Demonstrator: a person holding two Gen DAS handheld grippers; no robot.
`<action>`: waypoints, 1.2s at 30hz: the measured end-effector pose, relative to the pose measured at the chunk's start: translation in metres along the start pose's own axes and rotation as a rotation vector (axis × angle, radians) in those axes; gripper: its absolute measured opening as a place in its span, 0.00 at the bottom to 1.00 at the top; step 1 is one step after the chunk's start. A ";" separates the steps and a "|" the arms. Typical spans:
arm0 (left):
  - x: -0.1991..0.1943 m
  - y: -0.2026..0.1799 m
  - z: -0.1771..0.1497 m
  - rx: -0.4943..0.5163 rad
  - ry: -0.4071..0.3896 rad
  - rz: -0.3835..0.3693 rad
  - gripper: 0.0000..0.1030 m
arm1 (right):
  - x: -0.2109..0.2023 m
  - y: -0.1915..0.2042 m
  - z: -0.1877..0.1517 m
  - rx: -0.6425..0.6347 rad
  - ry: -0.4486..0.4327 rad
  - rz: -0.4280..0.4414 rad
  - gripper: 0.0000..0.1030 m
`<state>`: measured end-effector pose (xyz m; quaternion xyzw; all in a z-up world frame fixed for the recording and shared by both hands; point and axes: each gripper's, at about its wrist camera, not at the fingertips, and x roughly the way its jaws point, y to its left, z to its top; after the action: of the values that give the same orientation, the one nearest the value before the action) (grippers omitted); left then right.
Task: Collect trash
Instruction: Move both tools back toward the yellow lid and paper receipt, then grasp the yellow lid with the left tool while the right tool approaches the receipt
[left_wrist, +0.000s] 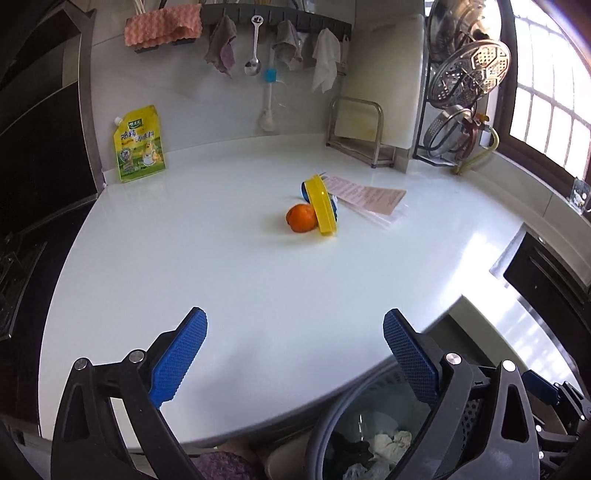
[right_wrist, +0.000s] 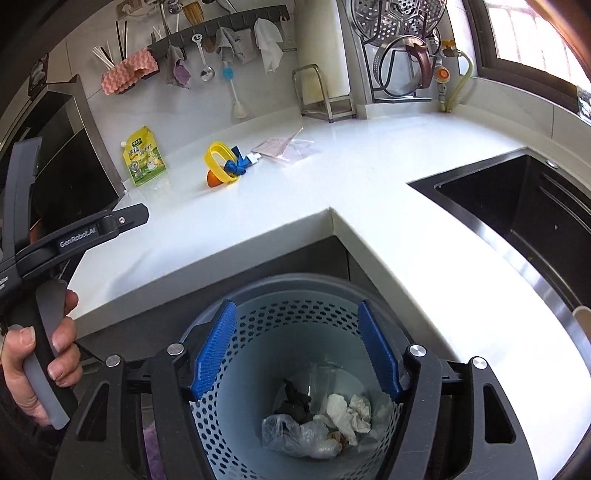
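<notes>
In the left wrist view, the left gripper (left_wrist: 294, 349) hovers over the white table (left_wrist: 221, 266) with its fingers spread wide, holding nothing. Mid-table, an orange (left_wrist: 300, 218) touches a tilted yellow lid (left_wrist: 322, 205), with a pink paper (left_wrist: 369, 194) just behind.

In the right wrist view, the right gripper (right_wrist: 297, 349) hangs empty, fingers apart, above the perforated trash bin (right_wrist: 258, 332), which holds crumpled tissue (right_wrist: 349, 411) and a plastic bag (right_wrist: 295, 434).

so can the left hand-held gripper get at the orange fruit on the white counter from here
Probably yes: the left hand-held gripper is open, facing the round orange fruit across bare white counter. A yellow plastic ring leans against its right side.
</notes>
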<state>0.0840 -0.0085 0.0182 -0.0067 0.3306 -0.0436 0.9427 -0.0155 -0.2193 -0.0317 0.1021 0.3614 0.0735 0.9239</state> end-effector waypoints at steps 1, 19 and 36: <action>0.006 0.000 0.008 -0.003 -0.003 0.002 0.92 | 0.002 0.000 0.007 -0.004 -0.006 0.002 0.64; 0.134 -0.015 0.094 0.033 0.085 0.096 0.92 | 0.055 0.000 0.078 -0.057 -0.012 0.056 0.64; 0.149 -0.008 0.099 0.043 0.092 -0.006 0.16 | 0.094 0.005 0.108 -0.077 0.016 0.051 0.64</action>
<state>0.2609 -0.0309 0.0036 0.0148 0.3726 -0.0537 0.9263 0.1264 -0.2095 -0.0148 0.0750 0.3630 0.1117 0.9220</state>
